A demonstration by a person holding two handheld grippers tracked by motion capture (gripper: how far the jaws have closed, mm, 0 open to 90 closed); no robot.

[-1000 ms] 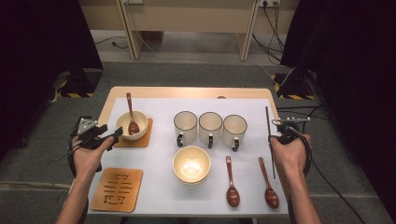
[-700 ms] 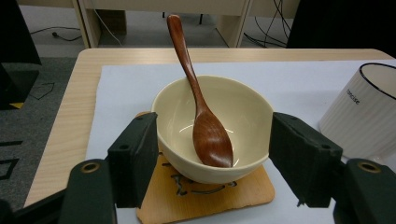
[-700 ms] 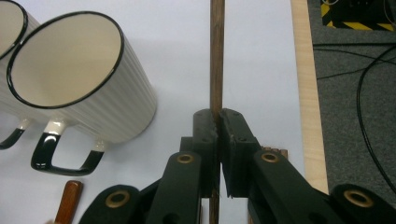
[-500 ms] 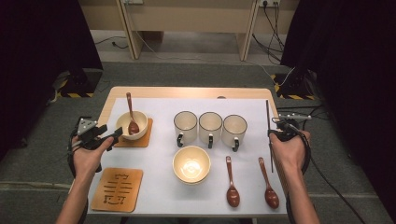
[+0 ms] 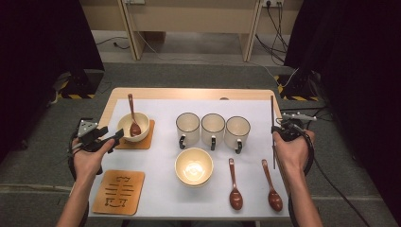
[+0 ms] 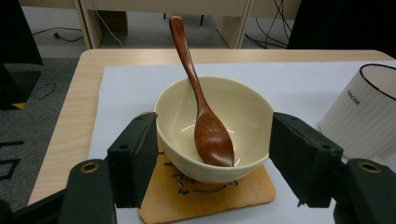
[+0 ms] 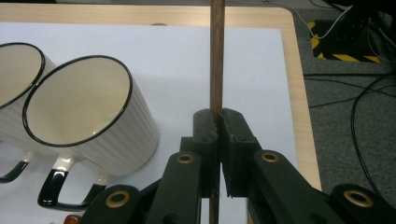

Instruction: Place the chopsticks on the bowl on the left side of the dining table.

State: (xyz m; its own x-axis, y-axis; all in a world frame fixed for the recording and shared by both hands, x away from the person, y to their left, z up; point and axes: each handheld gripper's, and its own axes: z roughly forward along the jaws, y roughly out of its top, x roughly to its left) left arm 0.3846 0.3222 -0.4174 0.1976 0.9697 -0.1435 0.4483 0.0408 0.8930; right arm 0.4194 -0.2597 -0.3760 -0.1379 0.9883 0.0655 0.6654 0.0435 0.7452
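Observation:
A cream bowl [image 5: 134, 125] with a brown wooden spoon [image 5: 133, 116] leaning in it stands on a wooden coaster [image 5: 144, 141] at the table's left. My left gripper [image 5: 115, 138] is open just left of that coaster. In the left gripper view its jaws stand wide apart, with the bowl [image 6: 215, 122] and spoon [image 6: 210, 135] ahead between them, untouched. At the right edge my right gripper [image 5: 277, 131] is shut on a thin dark wooden stick [image 5: 273, 113] that lies along the table. The right gripper [image 7: 218, 117] pinches the stick [image 7: 216, 56] near its middle.
Three white mugs [image 5: 213, 128] with black handles stand in a row at the centre. A second cream bowl [image 5: 194, 166] sits in front of them. Two brown spoons [image 5: 234, 187] [image 5: 271, 189] lie to its right. A bare coaster [image 5: 118, 191] lies front left.

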